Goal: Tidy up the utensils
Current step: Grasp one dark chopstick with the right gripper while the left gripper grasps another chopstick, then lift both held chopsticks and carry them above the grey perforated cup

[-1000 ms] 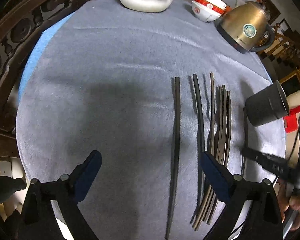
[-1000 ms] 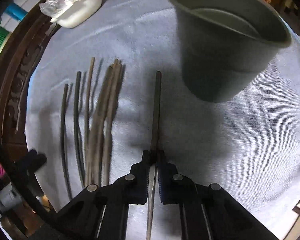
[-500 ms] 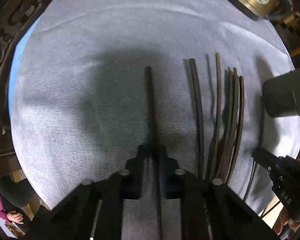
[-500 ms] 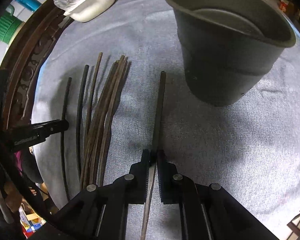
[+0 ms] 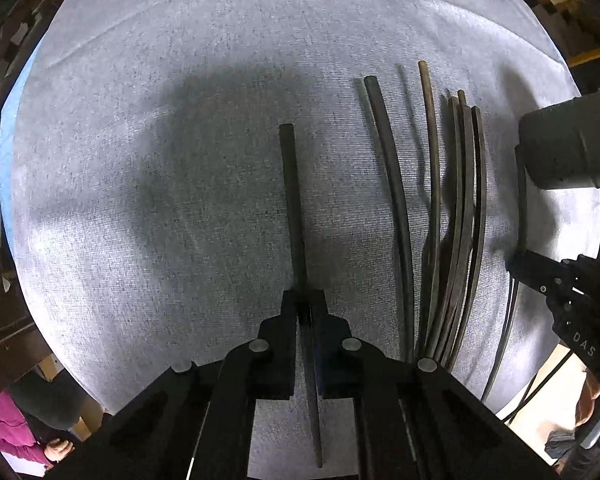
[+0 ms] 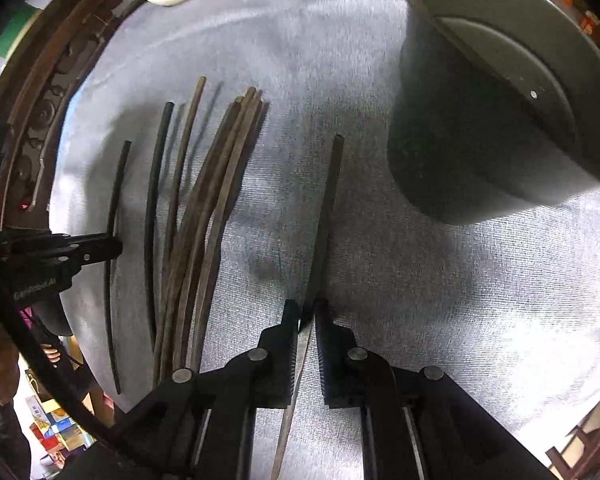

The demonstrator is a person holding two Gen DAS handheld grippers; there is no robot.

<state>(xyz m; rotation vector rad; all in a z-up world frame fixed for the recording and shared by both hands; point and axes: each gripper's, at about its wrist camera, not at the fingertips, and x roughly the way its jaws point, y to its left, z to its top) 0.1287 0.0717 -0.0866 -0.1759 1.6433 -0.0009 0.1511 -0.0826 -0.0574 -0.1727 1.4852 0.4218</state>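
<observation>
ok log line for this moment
left gripper: shut on black chopstick | right gripper: shut on brown chopstick | grey cup: empty

A finely ribbed, matt grey cloth [image 5: 180, 140] covers the table. The chopsticks [image 6: 204, 208] look like dull dark wood; the cup [image 6: 460, 152] is matt grey, seemingly plastic.

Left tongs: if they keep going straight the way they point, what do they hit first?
Likely the grey cloth right under them. The left tongs point down, shut on one chopstick, already at the surface; depth unclear.
</observation>
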